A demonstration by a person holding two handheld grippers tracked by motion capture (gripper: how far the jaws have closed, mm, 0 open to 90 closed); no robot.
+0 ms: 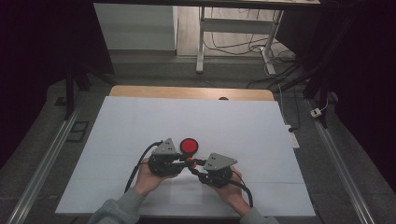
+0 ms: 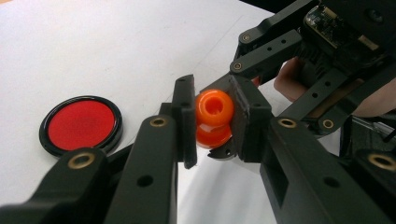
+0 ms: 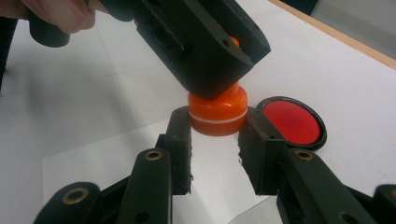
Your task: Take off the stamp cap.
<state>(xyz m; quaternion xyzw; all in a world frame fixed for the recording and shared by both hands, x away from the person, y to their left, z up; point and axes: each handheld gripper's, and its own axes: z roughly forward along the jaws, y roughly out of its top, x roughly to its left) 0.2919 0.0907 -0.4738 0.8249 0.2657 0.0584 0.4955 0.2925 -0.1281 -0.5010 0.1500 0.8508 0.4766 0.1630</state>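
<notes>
A small orange piece [image 1: 188, 162] with a rounded knob on a wider base is held just above the white table sheet [image 1: 140, 121]. My left gripper [image 1: 186, 160] is shut on the knob [image 2: 214, 108], which has a hole in its end. From the other side, my right gripper [image 3: 217, 128] is shut on the base [image 3: 217, 113], which carries a thin pale band. The two grippers meet tip to tip, and the left gripper's black jaws cover the knob in the right gripper view. A red disc [image 1: 189, 145] with a black rim lies flat on the sheet just behind them.
The sheet covers a wooden table whose far edge [image 1: 191, 92] shows bare. Desk legs and cables [image 1: 233, 46] stand on the floor beyond. A person's hands [image 1: 148, 179] come in from the bottom, in grey sleeves.
</notes>
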